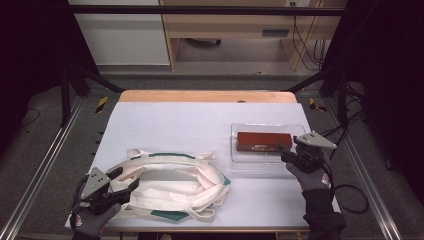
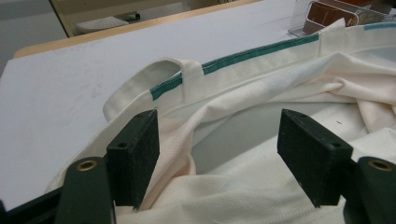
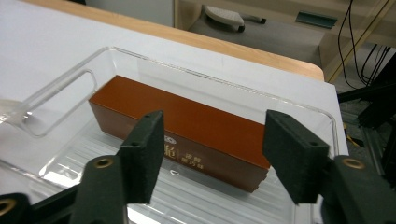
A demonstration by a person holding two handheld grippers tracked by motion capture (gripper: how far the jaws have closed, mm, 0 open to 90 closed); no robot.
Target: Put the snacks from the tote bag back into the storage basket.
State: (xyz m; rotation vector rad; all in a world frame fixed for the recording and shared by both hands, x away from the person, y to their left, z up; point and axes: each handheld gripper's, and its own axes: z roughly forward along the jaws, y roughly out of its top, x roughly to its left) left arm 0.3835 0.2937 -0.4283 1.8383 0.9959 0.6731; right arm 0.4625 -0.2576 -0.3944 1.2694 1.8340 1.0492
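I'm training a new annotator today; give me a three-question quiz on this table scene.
1. True or false: the brown box lies inside the clear tray.
2. The right hand-held gripper has its jaws: A) open, pads off the box; B) clamped on the box; C) clamped on the tray rim.
3. What colour is the trim along the rim of the cloth bag at the left hand-held gripper?

Key: 1 true. 2 A. 3 green.
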